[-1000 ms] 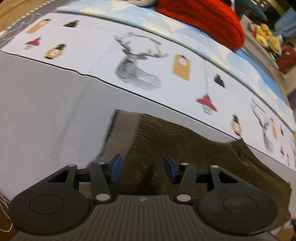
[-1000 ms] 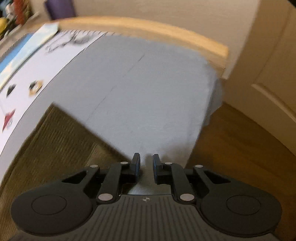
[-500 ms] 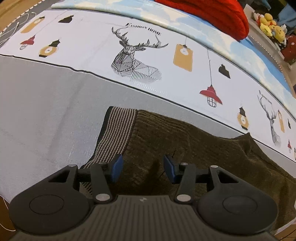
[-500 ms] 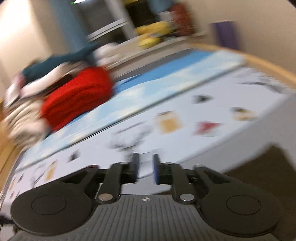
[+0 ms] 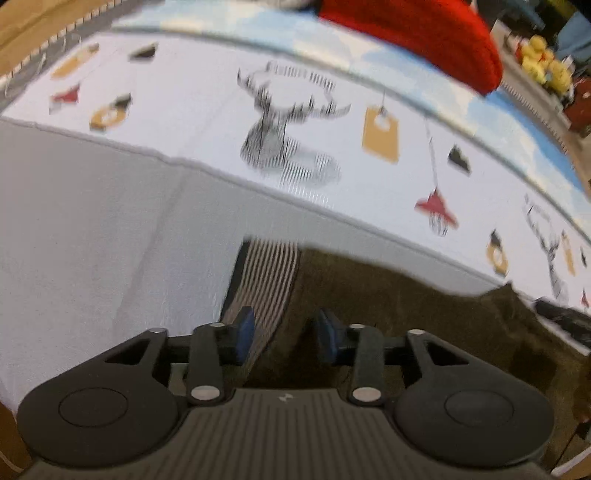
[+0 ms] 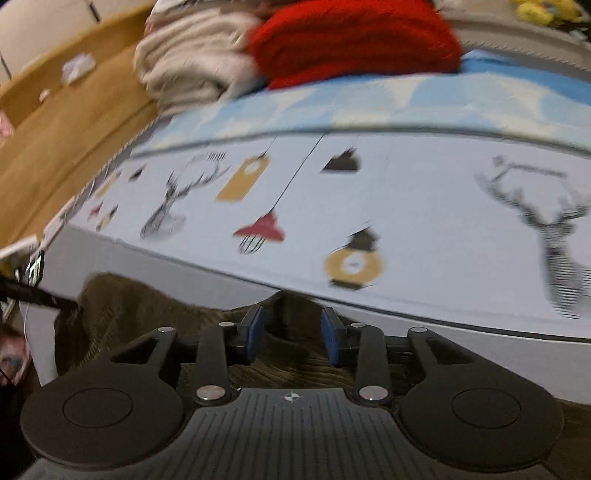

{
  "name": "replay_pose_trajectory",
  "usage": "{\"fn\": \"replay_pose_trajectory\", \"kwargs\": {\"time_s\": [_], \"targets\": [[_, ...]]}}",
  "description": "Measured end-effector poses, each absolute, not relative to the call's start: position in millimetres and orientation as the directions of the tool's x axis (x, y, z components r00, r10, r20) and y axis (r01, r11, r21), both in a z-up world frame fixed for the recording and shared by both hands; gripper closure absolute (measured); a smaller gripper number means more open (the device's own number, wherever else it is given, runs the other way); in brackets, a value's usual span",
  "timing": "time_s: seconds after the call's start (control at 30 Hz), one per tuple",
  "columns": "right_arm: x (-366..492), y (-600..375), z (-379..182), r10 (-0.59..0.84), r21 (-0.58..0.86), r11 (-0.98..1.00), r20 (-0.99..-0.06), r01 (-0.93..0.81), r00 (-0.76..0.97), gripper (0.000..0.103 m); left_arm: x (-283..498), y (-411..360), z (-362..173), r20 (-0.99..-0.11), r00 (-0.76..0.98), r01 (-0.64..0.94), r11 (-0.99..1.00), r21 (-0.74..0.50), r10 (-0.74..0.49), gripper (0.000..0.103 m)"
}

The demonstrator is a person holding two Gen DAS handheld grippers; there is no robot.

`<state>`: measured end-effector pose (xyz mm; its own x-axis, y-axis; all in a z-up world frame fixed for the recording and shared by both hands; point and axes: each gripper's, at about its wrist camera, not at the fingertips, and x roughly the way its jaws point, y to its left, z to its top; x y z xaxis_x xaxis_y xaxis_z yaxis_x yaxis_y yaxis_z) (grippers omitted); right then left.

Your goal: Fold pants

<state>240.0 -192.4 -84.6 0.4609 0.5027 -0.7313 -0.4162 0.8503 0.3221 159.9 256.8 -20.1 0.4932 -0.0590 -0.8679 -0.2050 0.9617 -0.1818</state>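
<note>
Dark olive corduroy pants (image 5: 406,295) lie flat along the near edge of the bed, their striped ribbed waistband (image 5: 264,280) at the left end.

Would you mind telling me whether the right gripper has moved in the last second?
Yes. The right gripper swung from the bed's plain grey end toward the red blanket, jaws now open.

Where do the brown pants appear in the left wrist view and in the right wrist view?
Left wrist view: brown pants fill the lower centre and right.
Right wrist view: brown pants lie lower left and centre.
Shared landmark: red blanket at the top.
</note>
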Motion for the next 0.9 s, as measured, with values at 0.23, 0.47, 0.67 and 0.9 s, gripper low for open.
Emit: {"fn": "replay_pose_trajectory", "kwargs": {"time_s": [0.23,0.47,0.67,0.9], "targets": [[263.8,-166.5,-112.5,0.554,0.401,0.816,-0.749,-0.417,0.364,0.084,172.2,258.1,-42.1,-0.897,0.441,-0.176,0.977,-0.122,-0.032,0.037],[295.6,-148.3,-102.1,0.573,0.409,0.807,-0.717,-0.426,0.397,0.094,167.4,279.4,-54.9,-0.900,0.421,-0.142,0.972,-0.185,-0.110,0.074],[305.6,-105.9,-104.5,0.555,0.316,0.794,-0.726,-0.519,0.406,0.093,155.3,309.9,-50.8,-0.908,0.413,-0.240,0.954,-0.180,-0.067,0.069],[306.8,-163.9,-71.8,0.313,0.137,0.941,-0.701,-0.310,0.641,0.089,160.0,289.2,-20.5,-0.847,0.519,-0.228,0.974,-0.007,0.116,0.065]]}}
